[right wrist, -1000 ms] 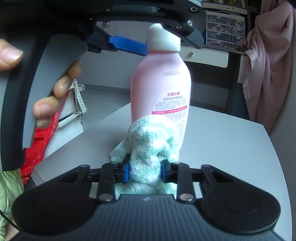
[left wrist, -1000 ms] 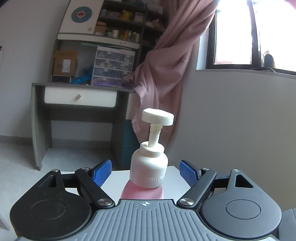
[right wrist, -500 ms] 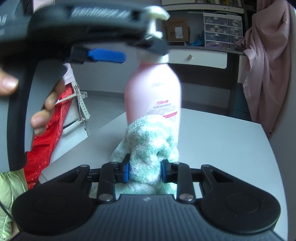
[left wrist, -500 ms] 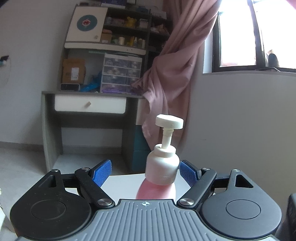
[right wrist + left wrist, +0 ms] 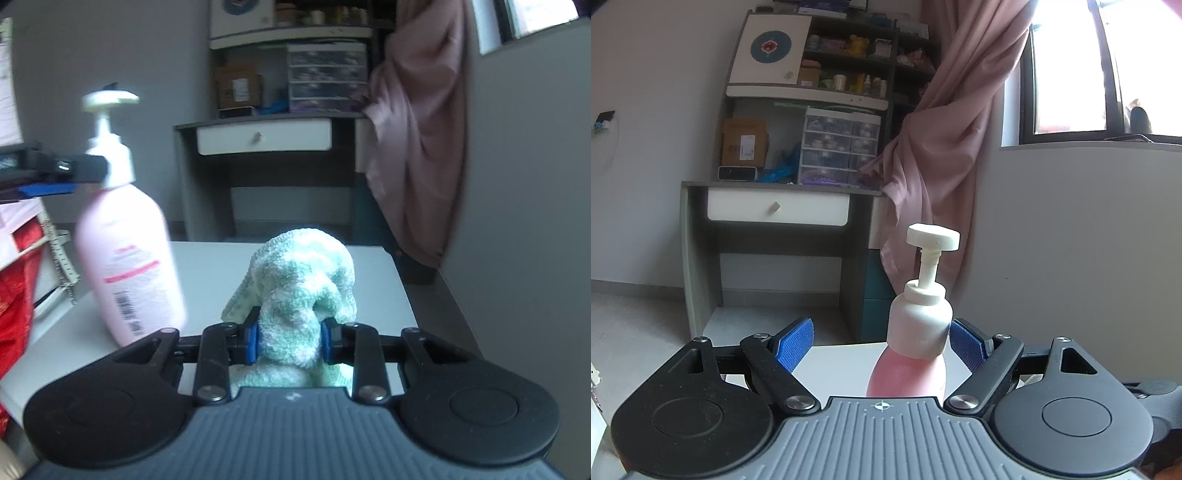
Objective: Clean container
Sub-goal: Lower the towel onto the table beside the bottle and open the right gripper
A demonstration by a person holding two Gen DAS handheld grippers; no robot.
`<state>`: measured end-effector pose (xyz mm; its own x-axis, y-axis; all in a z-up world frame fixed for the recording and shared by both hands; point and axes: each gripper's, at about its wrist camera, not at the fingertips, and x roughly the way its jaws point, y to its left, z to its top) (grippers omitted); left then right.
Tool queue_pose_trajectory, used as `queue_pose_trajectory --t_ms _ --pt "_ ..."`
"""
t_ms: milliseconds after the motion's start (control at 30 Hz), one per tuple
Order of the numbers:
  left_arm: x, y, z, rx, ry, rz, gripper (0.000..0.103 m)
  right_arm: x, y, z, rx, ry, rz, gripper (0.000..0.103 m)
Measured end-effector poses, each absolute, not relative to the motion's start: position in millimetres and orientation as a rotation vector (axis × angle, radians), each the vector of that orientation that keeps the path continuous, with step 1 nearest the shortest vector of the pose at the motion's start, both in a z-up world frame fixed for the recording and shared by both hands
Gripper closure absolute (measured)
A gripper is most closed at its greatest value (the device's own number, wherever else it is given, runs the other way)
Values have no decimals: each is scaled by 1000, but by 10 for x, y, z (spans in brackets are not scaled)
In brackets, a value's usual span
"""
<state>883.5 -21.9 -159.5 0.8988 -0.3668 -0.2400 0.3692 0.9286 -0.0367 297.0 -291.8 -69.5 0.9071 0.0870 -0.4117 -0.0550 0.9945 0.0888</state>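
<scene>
The pink bottle (image 5: 129, 262) with a white pump top stands upright on the white surface (image 5: 207, 266), toward its left edge as the right wrist view shows it. In that view the picture is blurred, but the bottle's label with a barcode faces the camera.

The left tongs (image 5: 881, 341) stand wide apart around the bottle's white collar (image 5: 919, 321). The right blue pad (image 5: 967, 347) sits just beside the collar, perhaps touching it; the left blue pad (image 5: 794, 345) is well clear of it, so the bottle is off centre between them and not squeezed. In the right wrist view one dark arm of the left tongs (image 5: 55, 166) reaches in from the left at the height of the bottle's neck, with a blue pad (image 5: 44, 190) just under it.

The right tongs (image 5: 290, 341) are clamped on a pale green and white cloth (image 5: 303, 284). The cloth bulges up above the pads in a rounded bunch and hangs a little below them. It is to the right of the bottle and apart from it, above the near part of the surface.

Behind the surface stand a grey desk (image 5: 768, 218) with a white drawer, shelves above it, and a pink curtain (image 5: 945, 147) by a window.
</scene>
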Motion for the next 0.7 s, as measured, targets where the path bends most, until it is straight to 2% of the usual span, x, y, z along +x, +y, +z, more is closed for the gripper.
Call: queue_pose_trajectory --t_ms 300,367,433,633,700 --pt "8854 -154 -1637 14 271 -379 20 3231 -2762 -951 75 461 42 72" --pt "8855 -130 -1645 9 275 -380 20 3260 -2739 -962 76 467 38 65" --pt "8850 -107 -1652 6 277 -378 20 3287 -2721 -979 69 476 37 50" --pt "8804 -72 -1666 14 283 -357 20 3306 -2654 -987 46 490 45 30" --pt "8754 -62 -1674 16 283 -342 20 3293 -2648 -953 53 488 54 27"
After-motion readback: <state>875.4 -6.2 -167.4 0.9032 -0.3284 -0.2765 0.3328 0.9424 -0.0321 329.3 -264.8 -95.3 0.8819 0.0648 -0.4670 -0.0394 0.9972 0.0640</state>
